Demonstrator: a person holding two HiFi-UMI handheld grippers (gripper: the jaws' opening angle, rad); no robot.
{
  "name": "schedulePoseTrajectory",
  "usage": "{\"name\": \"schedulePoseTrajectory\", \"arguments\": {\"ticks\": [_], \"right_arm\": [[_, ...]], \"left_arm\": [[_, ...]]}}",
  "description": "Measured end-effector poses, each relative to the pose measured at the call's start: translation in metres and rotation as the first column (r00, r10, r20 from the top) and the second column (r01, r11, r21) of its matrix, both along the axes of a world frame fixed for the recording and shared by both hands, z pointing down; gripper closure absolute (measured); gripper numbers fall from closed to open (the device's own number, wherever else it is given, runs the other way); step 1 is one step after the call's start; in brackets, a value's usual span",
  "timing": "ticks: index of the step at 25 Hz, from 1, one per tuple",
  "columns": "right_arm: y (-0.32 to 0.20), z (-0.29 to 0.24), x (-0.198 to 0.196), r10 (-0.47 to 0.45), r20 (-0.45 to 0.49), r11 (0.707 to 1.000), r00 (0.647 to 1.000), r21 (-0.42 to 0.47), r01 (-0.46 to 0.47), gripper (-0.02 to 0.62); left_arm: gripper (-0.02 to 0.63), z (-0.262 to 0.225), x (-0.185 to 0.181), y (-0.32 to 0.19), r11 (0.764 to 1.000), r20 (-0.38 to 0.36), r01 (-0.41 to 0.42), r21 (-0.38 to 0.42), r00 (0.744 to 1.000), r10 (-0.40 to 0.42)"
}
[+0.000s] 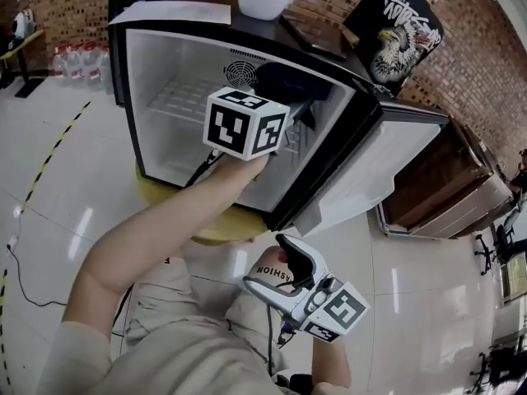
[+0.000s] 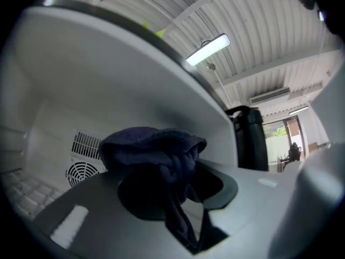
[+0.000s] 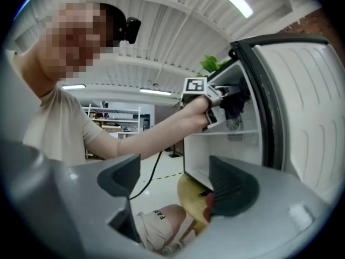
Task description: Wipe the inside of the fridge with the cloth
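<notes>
Left gripper view: the cloth (image 2: pixel 153 144) is seen bunched and pinched between the jaws of the left gripper (image 2: pixel 175 190). It is held up inside the fridge (image 2: pixel 54 112), near the vent (image 2: pixel 83 169) in the back wall, apparently so that its loose fold can be pressed against the lining. In the head view the door (image 1: pixel 370 171) is swung wide, which gives the arm room. The right gripper (image 3: pixel 175 185) is kept low outside the fridge, jaws spread and nothing gripped.
</notes>
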State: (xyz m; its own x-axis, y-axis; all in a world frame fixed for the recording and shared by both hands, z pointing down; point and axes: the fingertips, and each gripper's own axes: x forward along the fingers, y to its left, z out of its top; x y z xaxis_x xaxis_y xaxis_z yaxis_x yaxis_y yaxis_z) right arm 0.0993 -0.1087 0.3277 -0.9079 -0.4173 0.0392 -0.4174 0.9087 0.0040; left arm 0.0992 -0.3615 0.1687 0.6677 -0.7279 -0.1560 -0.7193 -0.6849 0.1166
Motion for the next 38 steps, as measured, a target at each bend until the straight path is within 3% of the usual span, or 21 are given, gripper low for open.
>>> {"name": "schedulePoseTrajectory", "arguments": {"ticks": [3,7,14,18,23,29,32,35,38], "right_arm": [[-0.001,0.008,-0.004,0.011,-0.031,1.0,0.999,0.011,-0.011,0.193],[-0.002,0.012,-0.009,0.023,-0.061,0.999,0.998,0.031,-0.021,0.22],[0.0,0.021,-0.01,0.016,-0.075,1.0,0.997,0.025,-0.014,0.233],[-0.006,0.034,-0.004,0.037,-0.109,0.999,0.993,0.007,-0.036,0.24],[-0.012,0.044,-0.004,0.039,-0.123,0.999,0.992,-0.01,-0.041,0.247],[-0.019,0.072,-0.01,0.033,-0.172,0.998,0.985,-0.05,-0.042,0.247],[-0.019,0.076,-0.013,0.03,-0.179,0.998,0.983,-0.047,-0.039,0.247],[-0.01,0.082,-0.011,0.036,-0.188,0.997,0.981,-0.062,-0.048,0.247],[-0.013,0.08,-0.008,0.051,-0.195,0.997,0.979,-0.053,-0.062,0.247]], "left_arm": [[0.466,-0.007,0.002,-0.036,0.998,-0.059,0.053,-0.026,0.997,-0.055],[0.466,0.002,0.003,-0.075,0.989,-0.059,0.139,-0.052,0.988,-0.142],[0.468,-0.002,0.014,-0.11,0.986,-0.089,0.142,-0.091,0.985,-0.15],[0.472,0.001,0.017,-0.102,0.992,-0.082,0.077,-0.1,0.993,-0.085],[0.48,-0.004,0.028,-0.037,0.999,-0.059,-0.037,-0.027,0.998,0.035],[0.48,-0.003,0.024,0.046,0.979,-0.027,-0.203,0.033,0.979,0.204],[0.48,0.001,0.003,0.032,0.992,-0.003,-0.115,0.041,0.993,0.116],[0.48,0.026,-0.003,-0.013,0.996,-0.009,-0.034,-0.081,0.999,0.033],[0.48,0.037,0.003,-0.056,0.989,0.017,0.024,-0.149,1.0,-0.021]]}}
